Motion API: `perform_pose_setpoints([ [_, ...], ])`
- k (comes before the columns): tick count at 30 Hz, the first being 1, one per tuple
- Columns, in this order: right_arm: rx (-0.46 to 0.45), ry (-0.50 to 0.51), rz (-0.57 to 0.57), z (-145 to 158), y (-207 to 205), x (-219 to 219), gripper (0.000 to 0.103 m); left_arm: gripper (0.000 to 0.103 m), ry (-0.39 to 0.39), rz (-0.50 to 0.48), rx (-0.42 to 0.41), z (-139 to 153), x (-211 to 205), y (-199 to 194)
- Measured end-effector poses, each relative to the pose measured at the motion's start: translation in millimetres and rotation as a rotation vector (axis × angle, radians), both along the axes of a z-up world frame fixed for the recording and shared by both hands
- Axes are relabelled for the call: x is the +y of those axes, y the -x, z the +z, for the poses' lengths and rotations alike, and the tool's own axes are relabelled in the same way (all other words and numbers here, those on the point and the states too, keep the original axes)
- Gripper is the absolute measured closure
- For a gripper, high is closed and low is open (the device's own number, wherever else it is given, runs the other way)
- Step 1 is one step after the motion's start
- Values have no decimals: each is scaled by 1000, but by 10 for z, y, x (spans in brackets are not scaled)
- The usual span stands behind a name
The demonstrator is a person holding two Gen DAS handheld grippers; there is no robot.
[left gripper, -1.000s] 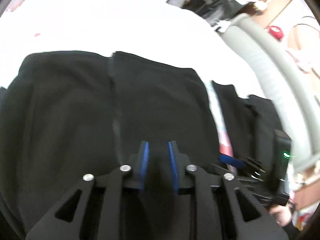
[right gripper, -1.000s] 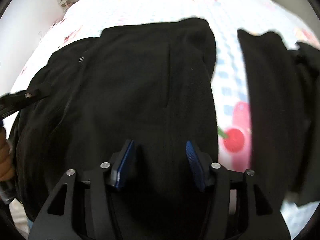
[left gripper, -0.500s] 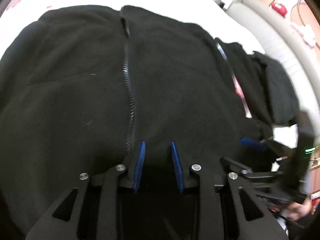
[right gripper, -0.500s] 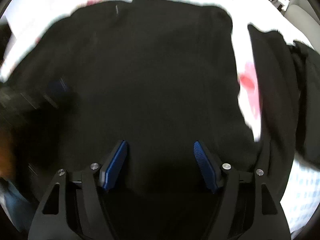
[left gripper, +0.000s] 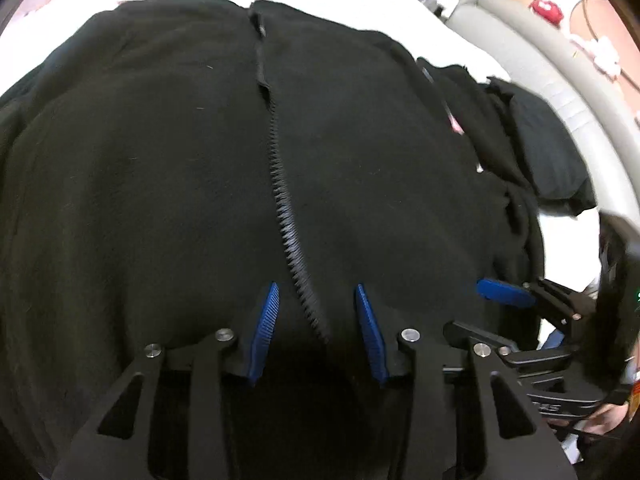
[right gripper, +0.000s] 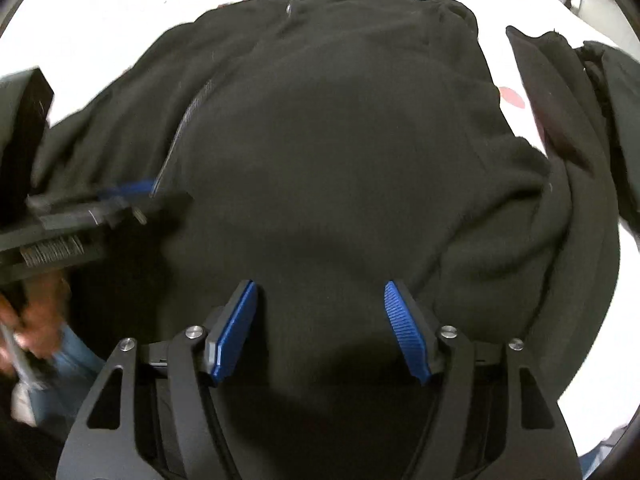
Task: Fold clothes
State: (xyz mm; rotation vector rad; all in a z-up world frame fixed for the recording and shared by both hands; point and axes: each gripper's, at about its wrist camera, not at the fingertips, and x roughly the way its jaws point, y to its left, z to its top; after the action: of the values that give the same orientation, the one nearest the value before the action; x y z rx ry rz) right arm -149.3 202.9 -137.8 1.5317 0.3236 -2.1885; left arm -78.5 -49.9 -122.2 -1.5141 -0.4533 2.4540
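A black zip-up fleece jacket (left gripper: 168, 168) lies spread on a white bed and fills both views (right gripper: 344, 152). Its zipper (left gripper: 286, 224) runs from the collar down to between the blue pads of my left gripper (left gripper: 317, 287), which hovers open over the front hem area. My right gripper (right gripper: 320, 285) is open wide just above the jacket's right half, with nothing between its fingers. Each gripper shows in the other's view: the right gripper (left gripper: 504, 294) at the right edge, the left gripper (right gripper: 120, 200) blurred at the left.
More black clothes (left gripper: 548, 148) lie piled to the right of the jacket (right gripper: 560, 92). The white bedsheet (right gripper: 512, 98) has red prints. A grey padded edge (left gripper: 540, 52) curves along the far right. A hand (right gripper: 36, 312) holds the left tool.
Both grippers have moved in closer over the jacket, which now fills the views. The left gripper's fingers have spread wider apart. The right gripper has widened slightly.
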Motion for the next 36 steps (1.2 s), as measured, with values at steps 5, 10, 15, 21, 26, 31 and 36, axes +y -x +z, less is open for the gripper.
perform_pose_setpoints([
  [5, 40, -132, -37, 177, -127, -47, 35, 60, 27, -4, 75, 177, 123, -194],
  [10, 163, -197, -54, 418, -180, -169, 29, 55, 51, -7, 139, 318, 258, -360],
  [15, 209, -223, -55, 456, -252, -292, 28, 55, 61, 9, 82, 141, 309, -408],
  [21, 183, -256, -53, 261, -280, -387, 28, 54, 72, 34, 12, -65, 318, -489],
  [26, 69, -179, -73, -5, -371, -276, 24, 52, 92, 38, -18, -120, 359, -553],
  [31, 49, -142, -90, -116, -441, -133, 18, 50, 146, 30, -39, -109, 470, -589],
  [36, 35, -133, -90, -125, -490, -43, 18, 50, 157, 37, -63, -118, 487, -638],
])
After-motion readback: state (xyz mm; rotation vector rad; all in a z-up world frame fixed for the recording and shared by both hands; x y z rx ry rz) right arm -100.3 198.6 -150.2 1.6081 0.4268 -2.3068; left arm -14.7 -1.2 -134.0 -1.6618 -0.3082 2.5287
